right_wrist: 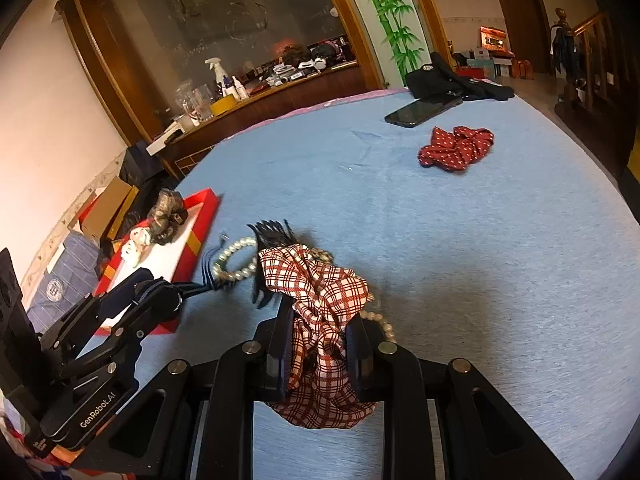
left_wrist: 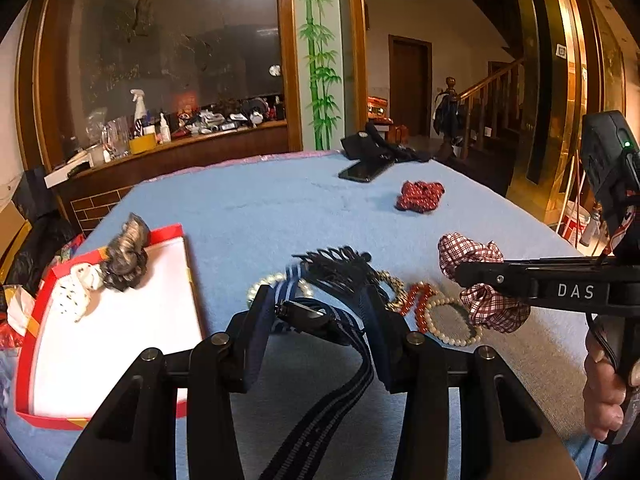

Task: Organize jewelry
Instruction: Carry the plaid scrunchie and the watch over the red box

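A table under a blue cloth (left_wrist: pixel 280 208) carries everything. A red box (left_wrist: pixel 38 304) with a white floor sits at its left edge, with a dark scrunchie (left_wrist: pixel 124 260) and a pale one (left_wrist: pixel 78 292) at its far corner. The jewelry pile (left_wrist: pixel 424 308), pearl and red bead strands, lies near the front edge beside a black comb (left_wrist: pixel 340 264). The left gripper (left_wrist: pixel 320 312) pinches a striped strap (left_wrist: pixel 340 392); the right gripper (right_wrist: pixel 320 344) is pressed onto a plaid scrunchie (right_wrist: pixel 320 292). Risk: lifting could snag the strands, since both fabrics lie against the pile. Only the left view shows the red beads and the person's hand (left_wrist: pixel 608 384); only the right shows the plaid grip head-on.
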Demonstrator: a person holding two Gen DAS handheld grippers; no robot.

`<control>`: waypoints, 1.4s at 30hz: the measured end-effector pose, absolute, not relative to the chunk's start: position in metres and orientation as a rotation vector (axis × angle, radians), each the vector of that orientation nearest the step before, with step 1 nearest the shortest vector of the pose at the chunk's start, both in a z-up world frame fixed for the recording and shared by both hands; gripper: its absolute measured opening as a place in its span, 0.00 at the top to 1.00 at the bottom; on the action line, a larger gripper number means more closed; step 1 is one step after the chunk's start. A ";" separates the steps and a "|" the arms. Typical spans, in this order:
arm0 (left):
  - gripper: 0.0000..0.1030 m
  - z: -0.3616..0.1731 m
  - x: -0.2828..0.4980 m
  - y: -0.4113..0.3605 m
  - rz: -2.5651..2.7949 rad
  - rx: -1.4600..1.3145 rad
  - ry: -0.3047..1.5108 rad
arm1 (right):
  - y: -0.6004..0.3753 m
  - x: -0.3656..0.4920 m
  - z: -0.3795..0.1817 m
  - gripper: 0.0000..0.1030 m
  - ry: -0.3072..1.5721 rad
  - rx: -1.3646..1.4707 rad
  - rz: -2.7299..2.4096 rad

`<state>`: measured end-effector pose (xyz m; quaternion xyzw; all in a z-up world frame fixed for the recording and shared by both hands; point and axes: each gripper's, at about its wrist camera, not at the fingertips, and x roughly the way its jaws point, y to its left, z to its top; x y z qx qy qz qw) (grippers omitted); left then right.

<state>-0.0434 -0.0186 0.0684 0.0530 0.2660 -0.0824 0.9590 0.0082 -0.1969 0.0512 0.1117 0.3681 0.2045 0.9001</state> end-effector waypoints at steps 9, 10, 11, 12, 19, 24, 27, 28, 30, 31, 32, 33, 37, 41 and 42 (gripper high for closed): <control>0.58 0.093 -0.050 0.027 -0.096 0.049 0.488 | -0.155 0.010 0.080 0.76 0.737 0.183 0.478; 0.58 0.096 -0.051 0.035 -0.082 0.039 0.481 | -0.148 0.011 0.083 0.76 0.736 0.176 0.486; 0.58 0.098 -0.052 0.041 -0.071 0.032 0.476 | -0.141 0.012 0.085 0.76 0.737 0.170 0.496; 0.58 0.100 -0.053 0.047 -0.062 0.025 0.473 | -0.133 0.013 0.088 0.76 0.736 0.163 0.506; 0.58 0.112 -0.057 0.106 0.046 -0.050 0.438 | -0.080 0.019 0.101 0.76 0.739 0.128 0.575; 0.58 0.110 -0.050 0.150 0.150 -0.088 0.426 | -0.034 0.028 0.102 0.76 0.751 0.112 0.616; 0.58 0.097 -0.038 0.183 0.219 -0.135 0.462 | -0.002 0.037 0.097 0.76 0.774 0.109 0.641; 0.58 0.094 -0.035 0.191 0.230 -0.147 0.473 | 0.009 0.040 0.095 0.76 0.780 0.103 0.644; 0.58 0.085 -0.028 0.209 0.261 -0.182 0.511 | 0.034 0.046 0.090 0.76 0.801 0.082 0.660; 0.58 0.082 -0.025 0.217 0.270 -0.202 0.527 | 0.044 0.049 0.088 0.76 0.810 0.075 0.665; 0.58 0.078 -0.023 0.224 0.274 -0.222 0.542 | 0.054 0.052 0.085 0.76 0.821 0.070 0.667; 0.58 0.075 -0.021 0.228 0.278 -0.236 0.553 | 0.066 0.057 0.082 0.76 0.832 0.063 0.669; 0.58 0.060 -0.011 0.240 0.289 -0.275 0.615 | 0.098 0.076 0.066 0.76 0.875 0.033 0.651; 0.58 0.050 -0.004 0.240 0.314 -0.256 0.657 | 0.114 0.095 0.050 0.76 0.915 0.020 0.621; 0.58 0.048 -0.002 0.240 0.319 -0.245 0.665 | 0.116 0.099 0.046 0.76 0.926 0.024 0.615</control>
